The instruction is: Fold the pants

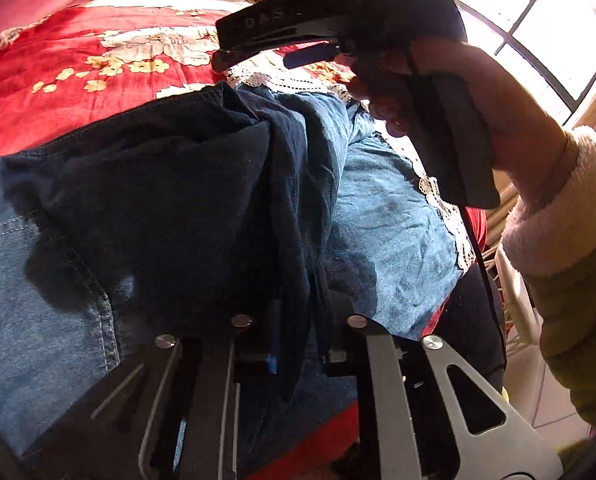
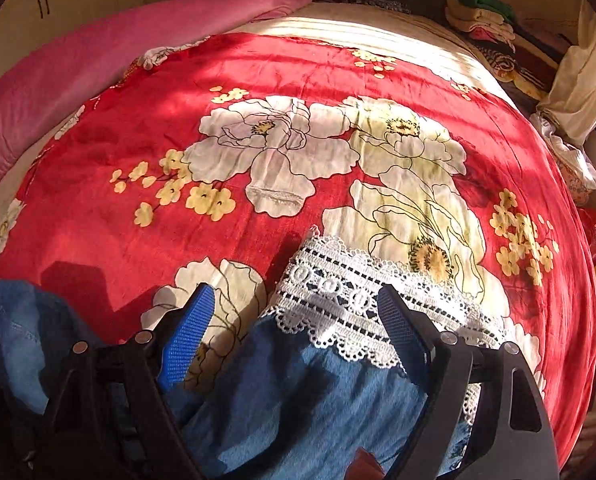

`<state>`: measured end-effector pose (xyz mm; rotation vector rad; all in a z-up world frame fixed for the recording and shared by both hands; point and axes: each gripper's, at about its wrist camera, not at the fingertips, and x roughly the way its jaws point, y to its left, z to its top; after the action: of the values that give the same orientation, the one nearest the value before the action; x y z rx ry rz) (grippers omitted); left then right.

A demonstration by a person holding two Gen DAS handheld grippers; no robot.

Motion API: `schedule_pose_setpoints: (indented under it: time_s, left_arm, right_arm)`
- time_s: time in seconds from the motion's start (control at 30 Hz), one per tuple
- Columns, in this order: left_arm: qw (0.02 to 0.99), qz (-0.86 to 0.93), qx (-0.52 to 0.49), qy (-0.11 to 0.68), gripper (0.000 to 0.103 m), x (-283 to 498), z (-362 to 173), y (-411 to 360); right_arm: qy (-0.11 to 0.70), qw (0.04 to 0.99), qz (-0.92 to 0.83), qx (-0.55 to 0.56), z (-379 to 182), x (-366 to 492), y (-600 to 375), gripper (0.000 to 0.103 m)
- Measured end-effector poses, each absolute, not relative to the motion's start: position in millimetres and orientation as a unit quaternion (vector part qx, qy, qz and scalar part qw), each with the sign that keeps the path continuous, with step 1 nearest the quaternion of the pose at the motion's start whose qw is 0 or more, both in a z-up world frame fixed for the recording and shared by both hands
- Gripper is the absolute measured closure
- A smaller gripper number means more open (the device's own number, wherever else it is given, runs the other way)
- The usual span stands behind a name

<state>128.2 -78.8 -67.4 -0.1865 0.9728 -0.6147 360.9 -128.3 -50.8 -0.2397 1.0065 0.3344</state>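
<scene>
The pants (image 1: pixel 378 216) lie on a bed covered by a red blanket (image 2: pixel 306 68) printed with large white and yellow flowers. They are blue denim with a white lace trim (image 2: pixel 338 304) at the leg hem. In the right wrist view one leg runs up from the bottom edge toward the middle of the bed, its long axis roughly in line with the tool's fingers, and the lace hem points away from the camera. The right tool (image 2: pixel 294 328) is spread wide above this leg: its blue ribbed pads (image 2: pixel 186 332) stand well apart, one over the blanket beside the leg, the other over the lace, and nothing is held between them.

In the left wrist view the left tool (image 1: pixel 294 344) is clenched on a bunched fold of dark denim, which rises from between the fingers and drapes over the lighter denim. To the left a stitched seam and pocket edge show, so this end seems to be the upper part of the pants. The leg stretches away toward the right tool, seen at the top of this view, gripped by the person's right hand (image 1: pixel 474 120) in a cream fleece sleeve (image 1: pixel 554 208).

A pink quilt (image 2: pixel 110 52) lies along the far left edge of the bed, and a pile of folded clothes (image 2: pixel 482 16) sits at the far right.
</scene>
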Motion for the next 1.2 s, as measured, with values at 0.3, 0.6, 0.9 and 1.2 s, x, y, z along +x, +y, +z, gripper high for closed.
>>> schedule_pose_setpoints:
  time_s: [0.3,0.6,0.9,1.2]
  left_arm:
    - [0.828,-0.301,-0.111,0.46,0.101,131,-73,-70]
    - [0.834,-0.292,-0.117,0.454,0.103,132,-63,-58]
    - [0.854,-0.28,-0.1,0.427,0.103,122,-36,-46]
    - [0.859,-0.293,-0.024,0.419,0.101,96,-40,-83]
  right_arm:
    - [0.51,0.841,0.117,-0.137,-77,393,-115,0.04]
    - [0.467,0.872,0.142,-0.038,-36,369,-168,0.093]
    - [0.388,0.902,0.148,0.12,27,270,-290,0.095]
    - [0.406,0.891,0.125,0.163,-13,173,-348,0.095]
